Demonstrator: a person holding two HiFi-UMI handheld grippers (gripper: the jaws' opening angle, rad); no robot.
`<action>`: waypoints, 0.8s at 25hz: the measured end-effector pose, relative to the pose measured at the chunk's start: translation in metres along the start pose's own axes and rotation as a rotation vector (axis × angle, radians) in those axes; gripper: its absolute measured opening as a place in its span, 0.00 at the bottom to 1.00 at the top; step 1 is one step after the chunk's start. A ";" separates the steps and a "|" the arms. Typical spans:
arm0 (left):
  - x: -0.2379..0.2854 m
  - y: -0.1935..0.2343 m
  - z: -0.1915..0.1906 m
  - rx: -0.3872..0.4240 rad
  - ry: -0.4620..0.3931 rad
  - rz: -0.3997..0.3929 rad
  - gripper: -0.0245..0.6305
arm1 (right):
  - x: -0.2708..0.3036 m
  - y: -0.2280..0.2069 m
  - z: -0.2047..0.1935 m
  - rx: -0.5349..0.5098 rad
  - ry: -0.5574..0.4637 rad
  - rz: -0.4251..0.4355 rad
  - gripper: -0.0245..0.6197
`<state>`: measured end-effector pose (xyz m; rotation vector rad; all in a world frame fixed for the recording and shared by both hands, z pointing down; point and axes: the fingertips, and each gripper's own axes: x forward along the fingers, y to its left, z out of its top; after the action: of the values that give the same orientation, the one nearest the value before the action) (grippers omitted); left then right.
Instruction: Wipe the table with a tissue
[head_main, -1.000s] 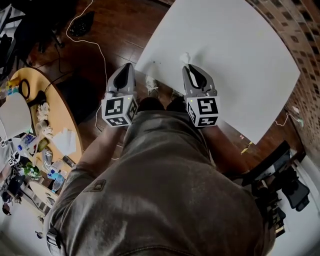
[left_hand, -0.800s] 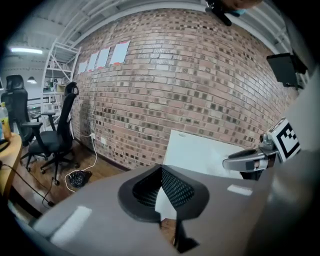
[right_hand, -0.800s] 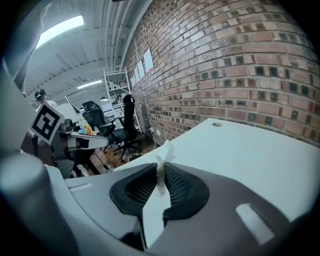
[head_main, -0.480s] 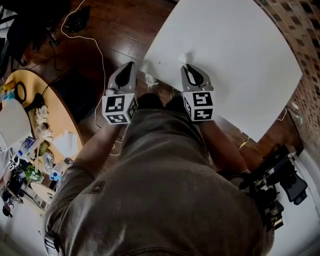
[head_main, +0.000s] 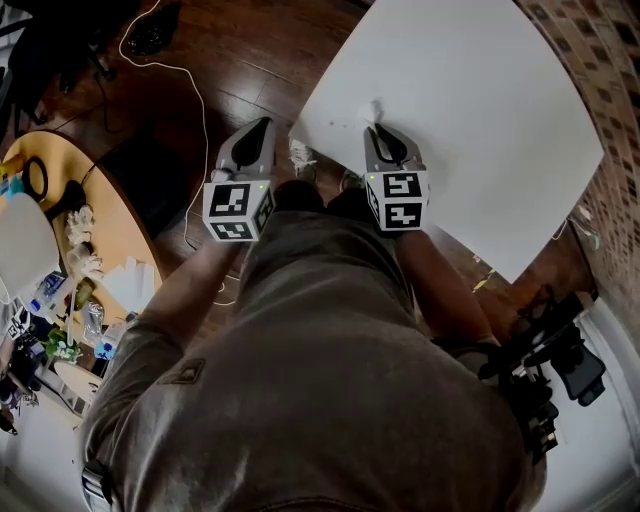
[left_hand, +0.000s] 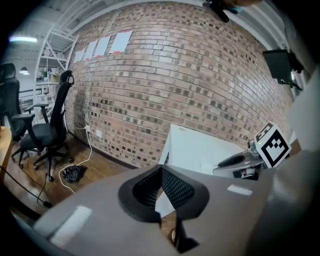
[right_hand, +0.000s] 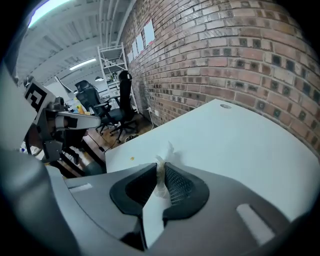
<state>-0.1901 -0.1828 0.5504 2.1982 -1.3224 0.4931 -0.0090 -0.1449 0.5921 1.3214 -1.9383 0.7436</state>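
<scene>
A white table (head_main: 460, 110) fills the upper right of the head view. My right gripper (head_main: 377, 128) hovers over its near edge, shut on a crumpled white tissue (head_main: 376, 108) that sticks out past the tips. In the right gripper view the tissue (right_hand: 163, 152) is pinched between the pads (right_hand: 177, 186), above the table (right_hand: 225, 135). My left gripper (head_main: 263, 125) hangs over the wooden floor, left of the table's corner. Its jaws meet at the tips with nothing between them (left_hand: 160, 170).
A small yellow speck (right_hand: 132, 159) lies near the table's edge. A round wooden table (head_main: 110, 230) with clutter stands to the left, and a white cable (head_main: 190, 90) runs across the floor. Office chairs (left_hand: 45, 135) stand by the brick wall (left_hand: 165, 85). Black gear (head_main: 560, 350) sits at the right.
Both grippers have shifted slightly forward toward the table. The right one still holds the tissue, and the left one is still shut.
</scene>
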 end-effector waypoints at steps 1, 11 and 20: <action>0.000 0.002 -0.001 -0.006 0.003 -0.001 0.04 | 0.000 0.000 0.000 -0.003 0.007 -0.004 0.14; 0.003 0.012 0.001 -0.026 -0.002 -0.026 0.04 | 0.002 0.004 0.000 -0.012 0.046 -0.027 0.14; 0.000 0.012 0.005 -0.020 -0.015 -0.030 0.04 | 0.004 0.017 -0.002 -0.025 0.064 -0.002 0.14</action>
<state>-0.2004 -0.1900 0.5494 2.2057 -1.2943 0.4509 -0.0257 -0.1397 0.5950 1.2691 -1.8893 0.7496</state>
